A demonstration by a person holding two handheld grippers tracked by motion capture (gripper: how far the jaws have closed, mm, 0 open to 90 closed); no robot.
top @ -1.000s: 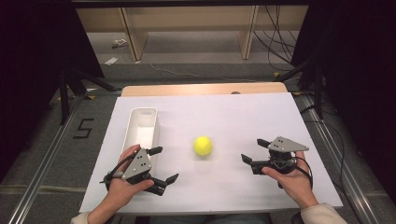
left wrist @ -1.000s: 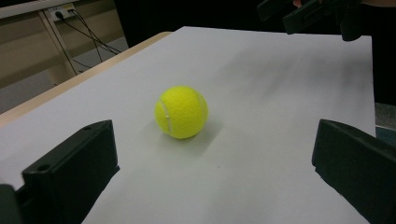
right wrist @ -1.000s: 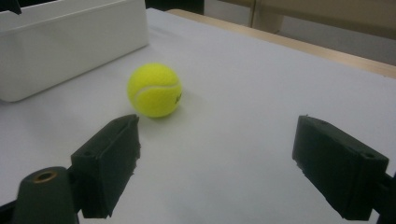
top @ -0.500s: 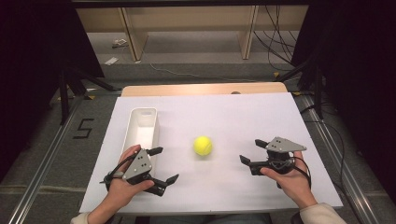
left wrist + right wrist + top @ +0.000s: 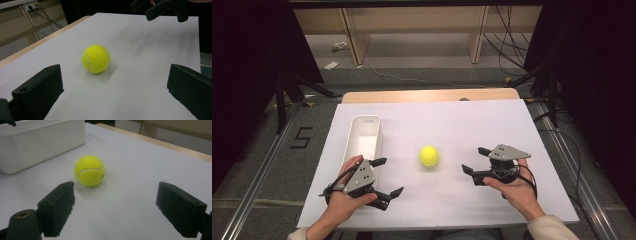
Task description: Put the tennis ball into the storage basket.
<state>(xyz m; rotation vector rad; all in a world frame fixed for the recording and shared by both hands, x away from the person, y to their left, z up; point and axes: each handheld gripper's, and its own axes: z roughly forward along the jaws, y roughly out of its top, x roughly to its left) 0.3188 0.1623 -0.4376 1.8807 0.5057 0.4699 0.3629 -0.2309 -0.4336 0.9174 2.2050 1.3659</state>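
A yellow tennis ball [image 5: 429, 156] rests on the white table sheet [image 5: 452, 125], between the two hands. My left gripper [image 5: 389, 177] is open at the lower left, its jaws wide and pointing toward the ball [image 5: 96, 58]. My right gripper [image 5: 475, 160] is open to the right of the ball [image 5: 89, 170], jaws spread and aimed at it from a short distance. Neither gripper touches the ball. The right gripper [image 5: 160, 7] also appears at the top of the left gripper view.
A white rectangular bin [image 5: 364, 137] stands left of the ball, just beyond my left hand; its wall [image 5: 42, 142] shows in the right gripper view. The table's wooden far edge [image 5: 432, 95] lies beyond the sheet. Cables and a shelf frame sit behind the table.
The right gripper has moved a little left and toward the ball. The left hand and the ball have stayed put.
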